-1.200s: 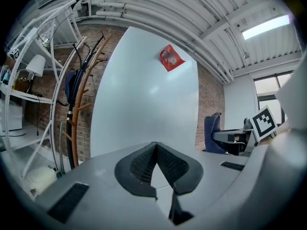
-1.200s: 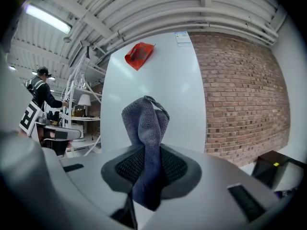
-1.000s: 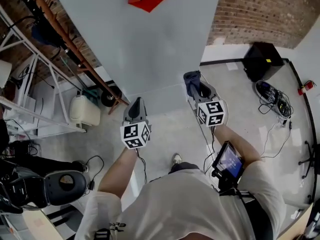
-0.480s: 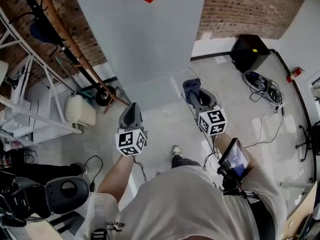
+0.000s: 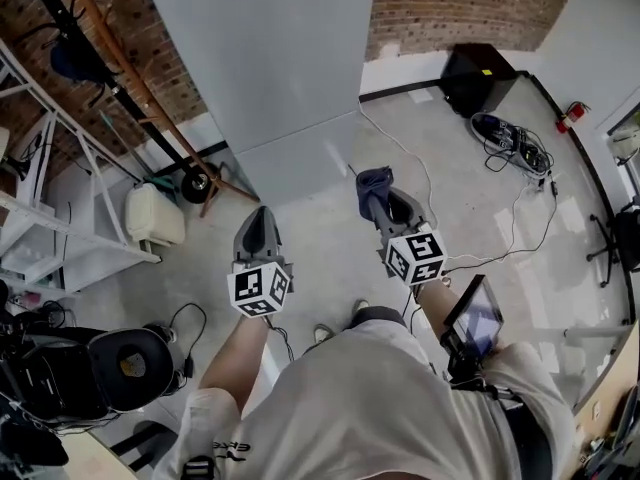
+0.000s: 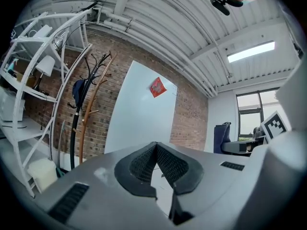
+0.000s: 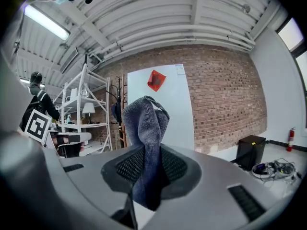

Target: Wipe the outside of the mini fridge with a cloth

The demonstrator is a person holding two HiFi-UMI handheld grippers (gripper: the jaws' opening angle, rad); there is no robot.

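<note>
The white fridge stands against the brick wall, with a red paper decoration on its front. It also shows ahead in the left gripper view, fridge, and in the right gripper view, fridge. My right gripper is shut on a blue-grey cloth, which sticks up between the jaws as the cloth. My left gripper is shut with nothing in it, jaws meeting at the tip. Both grippers hang over the floor, apart from the fridge.
A wooden coat rack and white shelving stand left of the fridge, with a white canister on the floor. A black box, cables and a fire extinguisher lie to the right. A black seat is at lower left.
The person has backed away from the fridge, so it sits higher and farther in view. Both grippers have come back with them, and the right one still holds the cloth.
</note>
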